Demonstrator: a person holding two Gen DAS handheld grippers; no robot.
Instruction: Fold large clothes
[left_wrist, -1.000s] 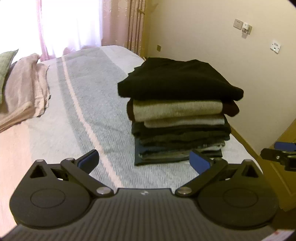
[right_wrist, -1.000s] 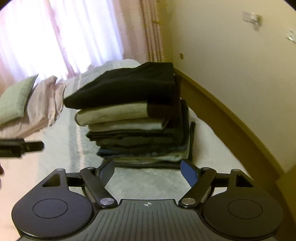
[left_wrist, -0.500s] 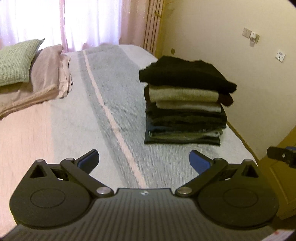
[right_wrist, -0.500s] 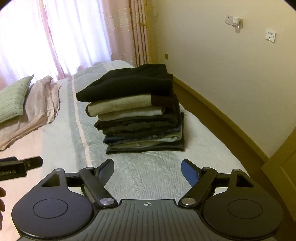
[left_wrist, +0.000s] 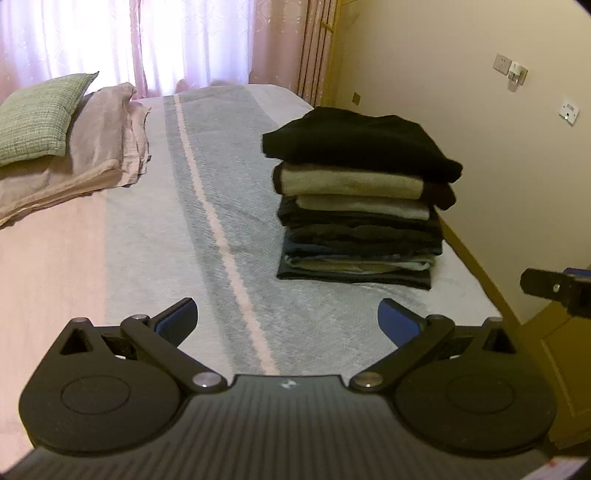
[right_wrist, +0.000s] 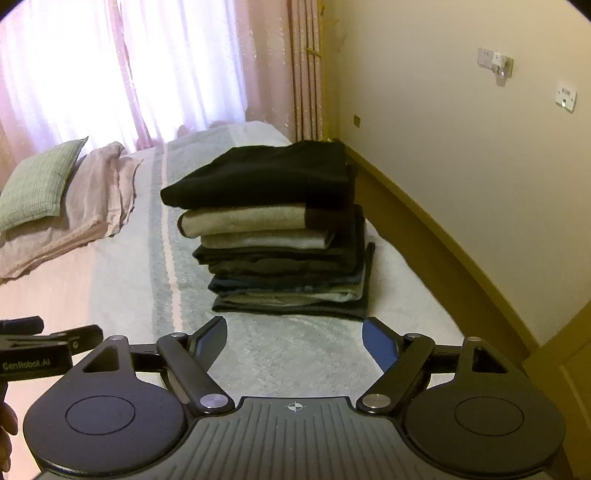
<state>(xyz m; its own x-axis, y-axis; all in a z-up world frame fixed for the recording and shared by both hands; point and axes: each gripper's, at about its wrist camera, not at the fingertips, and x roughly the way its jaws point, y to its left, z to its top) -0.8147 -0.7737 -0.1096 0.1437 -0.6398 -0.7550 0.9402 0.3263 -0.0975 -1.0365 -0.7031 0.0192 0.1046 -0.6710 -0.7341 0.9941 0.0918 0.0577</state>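
Two black handheld grippers with blue-padded fingers are hovering side by side above a bed covered with a pale grey woven blanket (left_wrist: 155, 236) crossed by a lighter stripe. The left gripper (left_wrist: 287, 317) is gaping wide, its fingers well apart, gripping nothing and touching nothing. The right gripper (right_wrist: 294, 338) is spread just as wide and is likewise holding nothing. Ahead of both, near the bed's right edge by the cream wall, a tall stack of folded clothes (left_wrist: 360, 206) is sitting on the blanket: a black garment (right_wrist: 266, 177) on top, beige knits beneath it, then dark layers. A green textured pillow (left_wrist: 37, 118) is resting on crumpled pinkish bedding (left_wrist: 99, 147) at far left.
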